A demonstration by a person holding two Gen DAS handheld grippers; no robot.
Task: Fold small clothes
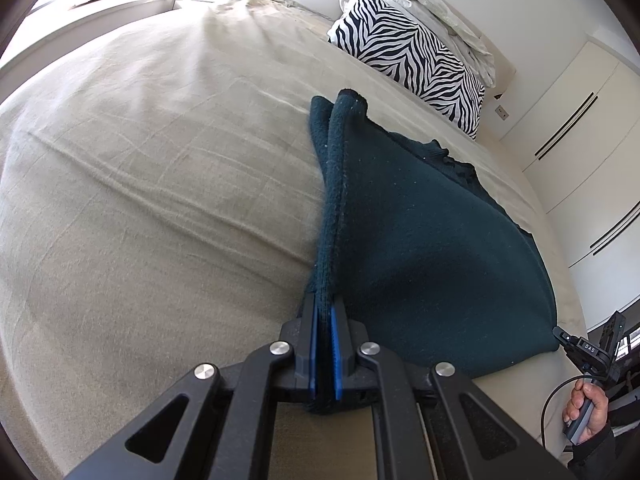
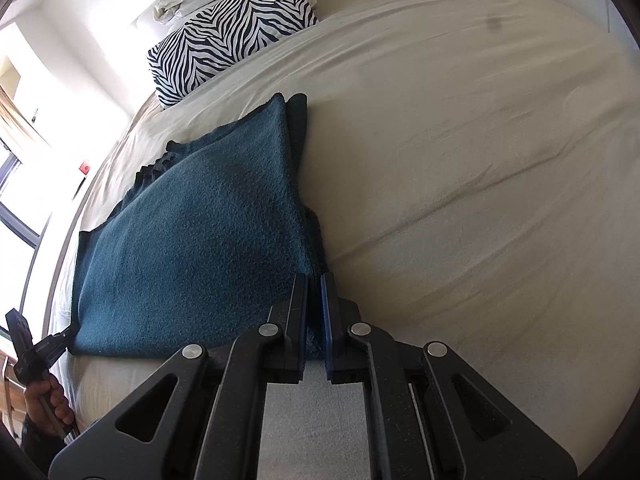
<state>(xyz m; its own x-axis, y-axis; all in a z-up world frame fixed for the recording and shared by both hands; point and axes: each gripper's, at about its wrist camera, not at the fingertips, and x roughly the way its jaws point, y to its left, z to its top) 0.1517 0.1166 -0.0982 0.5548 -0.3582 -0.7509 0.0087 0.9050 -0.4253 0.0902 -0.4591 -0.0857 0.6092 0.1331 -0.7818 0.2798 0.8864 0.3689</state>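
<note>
A dark teal knit garment (image 1: 424,236) lies doubled over on the beige bed sheet (image 1: 140,184). My left gripper (image 1: 325,304) is shut on its left edge, the fabric pinched between the blue pads. In the right wrist view the same garment (image 2: 192,248) stretches left from my right gripper (image 2: 314,280), which is shut on its right edge. Each gripper shows in the other's view, the right gripper (image 1: 560,334) at the garment's far corner, the left gripper (image 2: 70,334) likewise. The garment hangs taut between them, its far folded end resting on the bed.
A zebra-striped pillow (image 1: 416,56) and crumpled white bedding (image 1: 436,8) lie at the head of the bed; the pillow also shows in the right wrist view (image 2: 236,28). White wardrobe doors (image 1: 576,116) stand beyond the bed. A bright window (image 2: 24,160) is at left.
</note>
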